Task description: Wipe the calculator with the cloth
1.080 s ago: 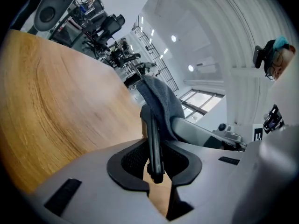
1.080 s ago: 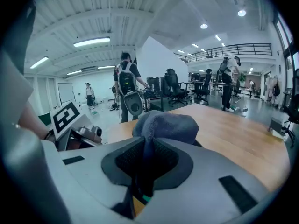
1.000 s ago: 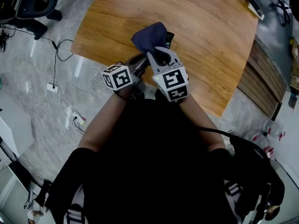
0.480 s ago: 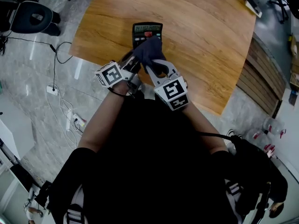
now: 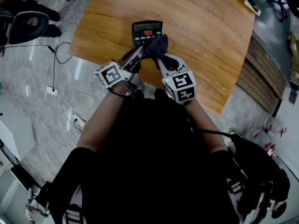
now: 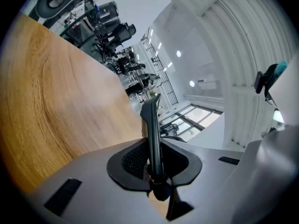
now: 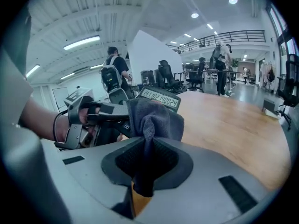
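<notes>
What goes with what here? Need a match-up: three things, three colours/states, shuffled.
Things:
1. calculator
2. cloth
3. table

States:
A. dark blue, pinched in the right gripper
B. light wood grain
C. display showing digits, clamped in the left gripper

Pairs: 1-C, 2-A, 3-B

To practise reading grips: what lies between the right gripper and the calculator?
The bunched dark cloth, clamped in the right gripper, overlaps the calculator's lower keys; seen in the head view and right gripper view.
</notes>
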The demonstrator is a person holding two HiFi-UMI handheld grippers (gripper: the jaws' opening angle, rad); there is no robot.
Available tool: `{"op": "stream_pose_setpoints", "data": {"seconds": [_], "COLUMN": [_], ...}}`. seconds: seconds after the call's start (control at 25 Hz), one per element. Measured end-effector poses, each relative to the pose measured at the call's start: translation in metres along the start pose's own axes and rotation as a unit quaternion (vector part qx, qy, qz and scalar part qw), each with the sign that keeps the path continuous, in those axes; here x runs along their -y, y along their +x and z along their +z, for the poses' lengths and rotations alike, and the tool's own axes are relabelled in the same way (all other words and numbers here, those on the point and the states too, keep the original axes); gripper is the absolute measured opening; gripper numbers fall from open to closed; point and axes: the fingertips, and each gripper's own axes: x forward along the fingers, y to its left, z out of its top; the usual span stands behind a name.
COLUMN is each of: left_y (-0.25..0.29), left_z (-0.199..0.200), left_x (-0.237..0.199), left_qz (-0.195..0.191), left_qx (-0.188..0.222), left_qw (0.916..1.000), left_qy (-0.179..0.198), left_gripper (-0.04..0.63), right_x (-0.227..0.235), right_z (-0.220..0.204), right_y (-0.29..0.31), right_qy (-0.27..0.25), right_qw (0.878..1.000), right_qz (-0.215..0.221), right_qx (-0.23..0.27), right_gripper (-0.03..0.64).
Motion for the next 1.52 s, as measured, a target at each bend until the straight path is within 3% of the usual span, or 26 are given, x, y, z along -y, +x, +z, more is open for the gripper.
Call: {"op": "stream_pose_setpoints", "data": {"seconds": [0.32,0.52,0.68,0.96,1.16,1.52], "left_y": [-0.004,-0.004,-0.001,0.001,-0.002,0.0], "left_z": [-0.034,-0.052,-0.057,-0.056,-0.049,-0.04], "left_x": [0.012,0.013,0.009,0.003,0.0,0.004], "left_qz": [-0.018,-0.019,-0.016,-0.004,0.0,-0.013], "left_qx": [-0.049,-0.062,-0.066,-0.063,-0.057,-0.041], "left_qw": [0.9985,0.9979,0.9977,0.998,0.9983,0.9991], "left_qy": [0.015,0.003,0.005,0.006,0.006,-0.008], "left_gripper": [0.072,0.072,0.072,0.072,0.072,0.074], "right_x": [0.056,0.073,0.058,-0.012,-0.034,0.061], "right_z": [0.022,0.039,0.041,0.044,0.042,0.025], "right_y": [-0.009,-0.009,-0.003,0.01,0.007,0.002], "right_qy": [0.019,0.019,0.01,-0.046,-0.048,0.005], "right_qw": [0.997,0.995,0.997,0.998,0.997,0.996], "right_qz": [-0.071,-0.086,-0.065,0.013,0.052,-0.079], "right_qx": [0.027,0.043,0.048,0.046,0.044,0.034], "right_gripper": [0.046,0.046,0.046,0.046,0.046,0.046]}}
